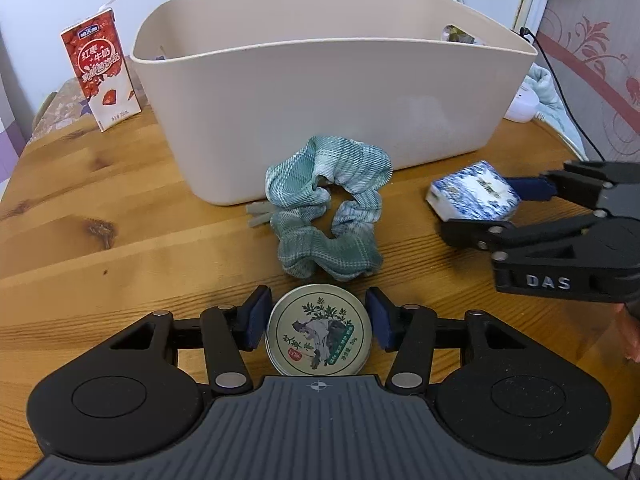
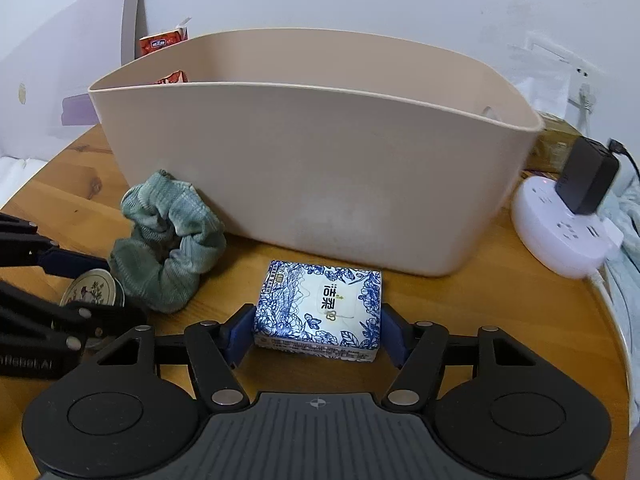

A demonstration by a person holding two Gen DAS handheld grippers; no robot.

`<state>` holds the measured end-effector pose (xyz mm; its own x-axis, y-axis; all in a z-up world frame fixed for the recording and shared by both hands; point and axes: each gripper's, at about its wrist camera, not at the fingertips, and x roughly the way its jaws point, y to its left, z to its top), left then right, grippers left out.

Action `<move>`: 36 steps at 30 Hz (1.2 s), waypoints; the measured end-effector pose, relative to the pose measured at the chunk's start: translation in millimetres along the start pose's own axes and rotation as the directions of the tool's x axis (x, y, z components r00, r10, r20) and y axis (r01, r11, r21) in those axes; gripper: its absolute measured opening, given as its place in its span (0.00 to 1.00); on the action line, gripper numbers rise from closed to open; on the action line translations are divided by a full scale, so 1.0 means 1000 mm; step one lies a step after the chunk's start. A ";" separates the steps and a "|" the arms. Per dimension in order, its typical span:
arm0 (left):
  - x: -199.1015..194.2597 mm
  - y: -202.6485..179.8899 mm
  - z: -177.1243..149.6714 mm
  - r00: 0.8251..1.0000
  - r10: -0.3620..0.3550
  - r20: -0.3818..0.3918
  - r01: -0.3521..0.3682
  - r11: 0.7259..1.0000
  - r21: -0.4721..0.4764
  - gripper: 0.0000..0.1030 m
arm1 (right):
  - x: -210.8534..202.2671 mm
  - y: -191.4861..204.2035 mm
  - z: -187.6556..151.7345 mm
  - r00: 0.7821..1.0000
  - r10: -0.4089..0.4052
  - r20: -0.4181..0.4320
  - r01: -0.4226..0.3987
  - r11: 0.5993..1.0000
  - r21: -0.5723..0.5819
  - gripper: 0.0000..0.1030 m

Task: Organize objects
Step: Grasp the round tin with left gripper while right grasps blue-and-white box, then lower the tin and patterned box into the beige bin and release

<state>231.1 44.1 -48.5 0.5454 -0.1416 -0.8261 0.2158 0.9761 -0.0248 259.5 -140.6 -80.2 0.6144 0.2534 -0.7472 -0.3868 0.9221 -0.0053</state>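
Left gripper (image 1: 318, 322) fingers clamp a round metal tin (image 1: 319, 329) at the green plaid scrunchie's (image 1: 327, 217) 6 o'clock; right gripper (image 2: 316, 330) fingers clamp a blue-and-white tissue pack (image 2: 320, 310) on the wooden worktop (image 1: 120, 248), before the beige plastic bin (image 1: 320, 112).

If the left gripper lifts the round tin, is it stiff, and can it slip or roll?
The round tin looks like metal, so it is probably stiff and will not give under the left gripper. Its curved, smooth rim may slip between the flat pads. Lying flat on the table, it should not roll unless tipped on edge.

Bin (image 1: 320, 120) interior hidden behind its near wall; milk carton (image 2: 164, 42) mostly behind the bin.
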 end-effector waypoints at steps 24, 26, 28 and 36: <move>-0.107 0.000 0.042 0.972 0.066 0.224 -0.060 0.998 -0.030 0.51 | -0.121 -0.041 0.024 0.972 0.011 0.236 -0.015 1.000 0.012 0.60; -0.113 -0.001 0.054 0.966 0.072 0.248 -0.066 0.997 -0.035 0.51 | -0.126 -0.044 0.033 0.965 0.005 0.263 -0.008 1.000 0.013 0.60; -0.116 -0.002 0.068 0.959 0.080 0.271 -0.072 0.997 -0.037 0.51 | -0.129 -0.048 0.043 0.959 0.000 0.284 -0.004 1.000 0.014 0.60; -0.084 -0.004 0.121 0.950 0.130 0.284 -0.118 0.991 -0.059 0.51 | -0.117 -0.064 0.087 0.942 -0.036 0.334 0.029 0.999 0.027 0.60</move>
<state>282.8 32.4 89.1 0.7759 -0.0543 -0.6285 0.1018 0.9940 0.0398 272.4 -203.5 65.1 0.8223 0.3026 -0.4820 -0.3500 0.9367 -0.0090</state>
